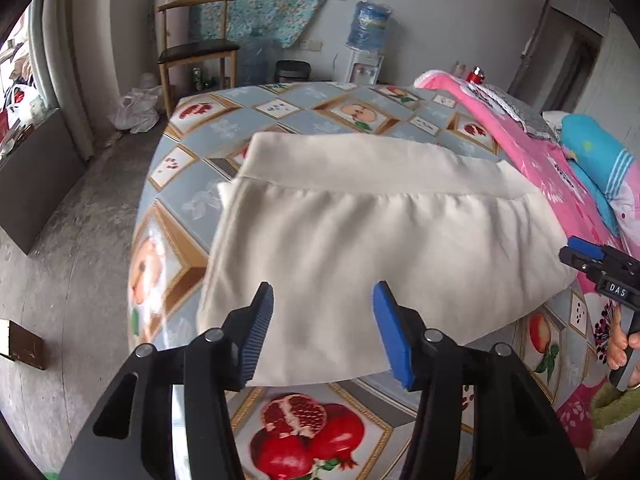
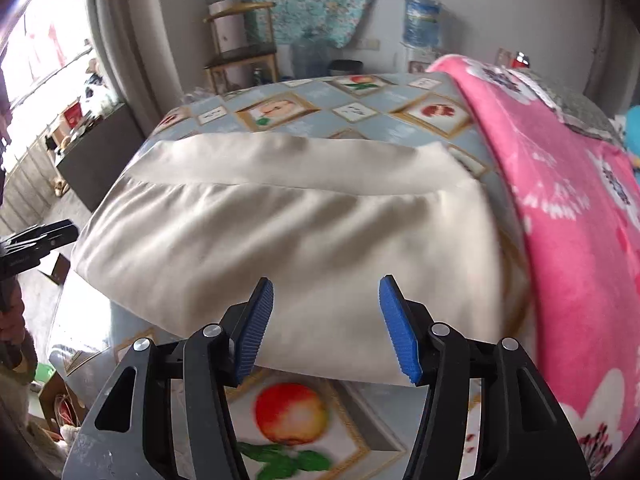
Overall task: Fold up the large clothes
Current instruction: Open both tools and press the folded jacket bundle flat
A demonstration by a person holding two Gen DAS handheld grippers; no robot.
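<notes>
Left gripper (image 1: 323, 332): jaws apart, empty, above the near edge of the cream garment (image 1: 360, 232). Right gripper (image 2: 326, 328): jaws likewise apart, holding nothing. Garment: folded into a compact rectangle just ahead of both jaw pairs, waistband (image 1: 360, 164) on the far side, lying on the fruit-print tablecloth (image 1: 304, 420). Pink floral blanket (image 2: 568, 220): right of the jaws. Folding appears largely done; perhaps one fold or tidying remains.

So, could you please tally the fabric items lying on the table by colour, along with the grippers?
Cream garment: 1
Pink floral blanket: 1
Blue garment: 1
Grippers, both open: 2 (left gripper, right gripper)
Total: 5
</notes>
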